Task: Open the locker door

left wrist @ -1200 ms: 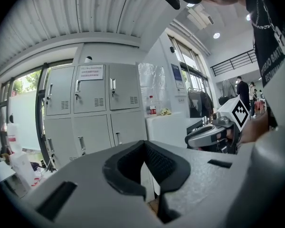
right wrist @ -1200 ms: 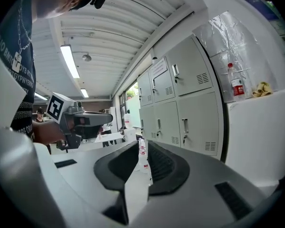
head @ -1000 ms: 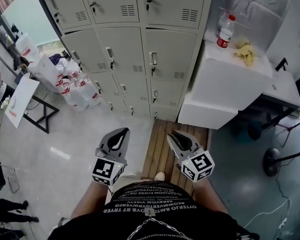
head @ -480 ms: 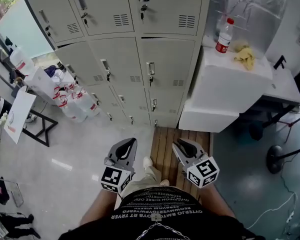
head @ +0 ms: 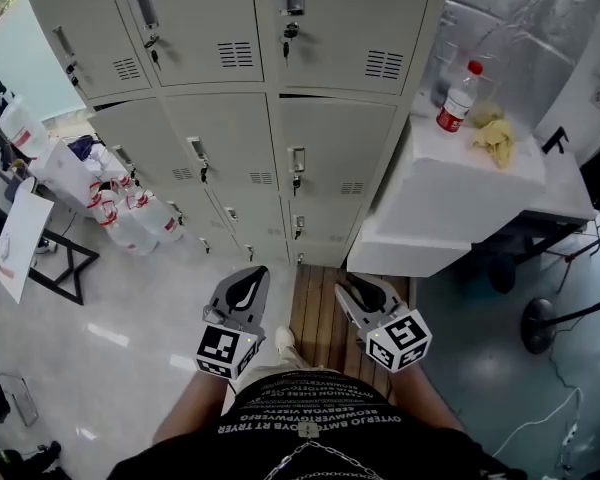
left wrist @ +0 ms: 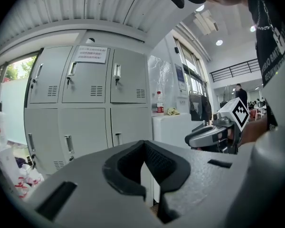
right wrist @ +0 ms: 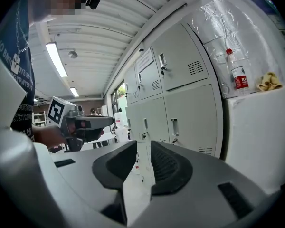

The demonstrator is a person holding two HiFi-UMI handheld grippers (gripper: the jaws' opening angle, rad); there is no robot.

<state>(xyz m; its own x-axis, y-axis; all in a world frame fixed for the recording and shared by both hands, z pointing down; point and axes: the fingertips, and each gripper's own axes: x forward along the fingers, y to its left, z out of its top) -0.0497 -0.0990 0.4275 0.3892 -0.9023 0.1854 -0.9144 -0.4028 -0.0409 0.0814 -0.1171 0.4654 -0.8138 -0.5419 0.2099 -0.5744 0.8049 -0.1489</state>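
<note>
Grey lockers (head: 330, 158) stand nearer than a second ago yet still far off, left gripper (head: 252, 273) jaws together and empty, right gripper (head: 352, 286) jaws just opening a crack on nothing: approach only.

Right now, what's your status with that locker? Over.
Left gripper shut, empty; right gripper empty, jaws just been opening. Locker doors closed, untouched, ahead. Nothing blocking; white box with bottle off to the right.
</note>
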